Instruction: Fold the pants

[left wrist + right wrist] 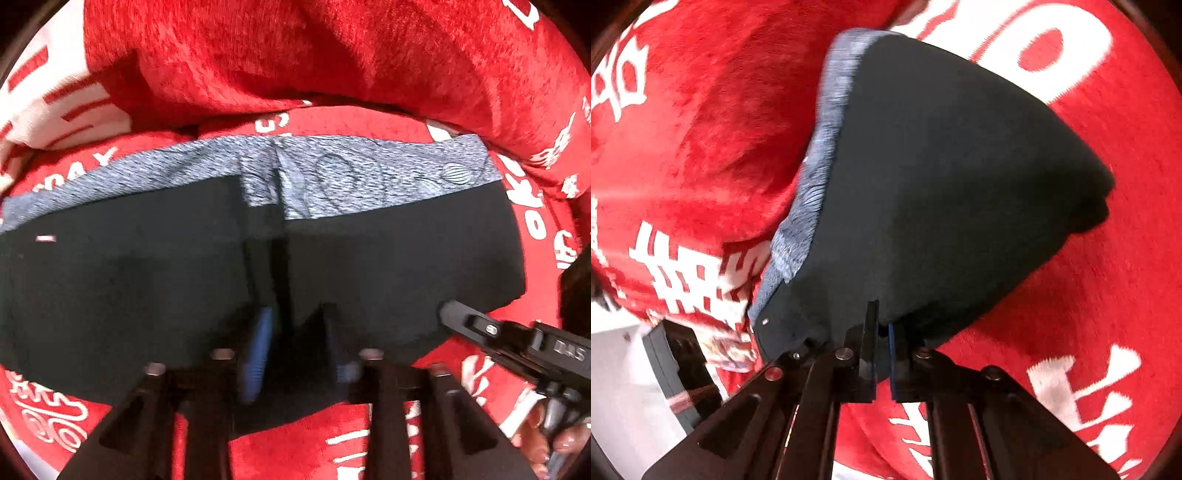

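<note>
- Where the red blanket [369, 66] with white lettering covers everything, I see it bunched into a ridge beyond the pants.
- The black pants [147, 277] lie folded on that blanket, their grey patterned waistband [351, 173] along the far edge.
- My right gripper [882, 332] is clamped tight on the pants' near edge, a thin pinch of black cloth between its pads.
- My left gripper [295, 332] sits partly open over the pants' near edge; I cannot tell whether it grips any cloth.
</note>
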`<act>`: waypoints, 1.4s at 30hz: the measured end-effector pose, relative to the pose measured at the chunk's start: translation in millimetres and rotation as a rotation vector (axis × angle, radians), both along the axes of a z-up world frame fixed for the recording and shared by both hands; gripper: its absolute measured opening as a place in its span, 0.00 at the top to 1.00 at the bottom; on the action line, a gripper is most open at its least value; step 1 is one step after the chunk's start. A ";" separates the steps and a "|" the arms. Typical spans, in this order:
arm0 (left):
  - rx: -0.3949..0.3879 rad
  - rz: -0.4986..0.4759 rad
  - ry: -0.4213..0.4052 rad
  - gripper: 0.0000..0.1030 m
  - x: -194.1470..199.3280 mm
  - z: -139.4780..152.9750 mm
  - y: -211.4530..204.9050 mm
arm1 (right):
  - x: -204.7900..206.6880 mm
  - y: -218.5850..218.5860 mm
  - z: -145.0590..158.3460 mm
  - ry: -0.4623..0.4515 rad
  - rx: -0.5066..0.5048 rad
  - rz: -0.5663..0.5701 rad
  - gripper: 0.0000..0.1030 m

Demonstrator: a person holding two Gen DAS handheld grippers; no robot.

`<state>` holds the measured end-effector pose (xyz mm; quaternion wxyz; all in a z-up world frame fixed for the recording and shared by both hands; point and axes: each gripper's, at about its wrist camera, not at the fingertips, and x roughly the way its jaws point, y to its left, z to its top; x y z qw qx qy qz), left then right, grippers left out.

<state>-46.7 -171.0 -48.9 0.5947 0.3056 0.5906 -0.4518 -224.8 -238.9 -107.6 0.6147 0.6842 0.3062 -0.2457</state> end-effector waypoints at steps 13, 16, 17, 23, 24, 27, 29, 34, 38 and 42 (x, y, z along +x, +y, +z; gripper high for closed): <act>-0.076 0.007 -0.090 0.28 6.5 36.3 -52.2 | -28.6 -76.9 75.1 0.104 -0.309 0.121 0.59; -0.069 0.001 -0.075 0.28 -6.8 25.7 -72.9 | -39.9 -113.9 50.9 0.127 -0.263 0.032 0.59; -0.068 -0.001 -0.076 0.28 -10.2 21.2 -79.0 | -39.8 -123.5 41.3 0.121 -0.232 0.015 0.59; 0.009 0.012 -0.120 0.28 -14.9 -8.2 -86.3 | -26.6 -146.8 -3.5 0.179 -0.132 0.092 0.64; 0.021 0.016 -0.116 0.28 -12.9 -12.7 -81.6 | -19.5 -145.1 -3.0 0.206 -0.150 0.117 0.64; 0.043 0.023 -0.111 0.24 -8.6 -21.3 -62.5 | 1.8 -134.2 13.8 0.305 -0.275 0.241 0.64; 0.047 0.040 -0.094 0.20 -4.9 -23.3 -53.8 | 10.5 -128.1 18.9 0.358 -0.336 0.300 0.61; 0.067 0.044 -0.107 0.20 -0.8 -21.1 -48.2 | 20.5 -114.1 35.4 0.456 -0.440 0.366 0.60; 0.089 0.050 -0.130 0.20 2.3 -16.5 -41.7 | 15.8 -93.7 61.8 0.465 -0.508 0.415 0.59; 0.107 0.070 -0.147 0.20 3.9 -10.7 -32.8 | 9.1 -70.2 81.5 0.449 -0.544 0.417 0.59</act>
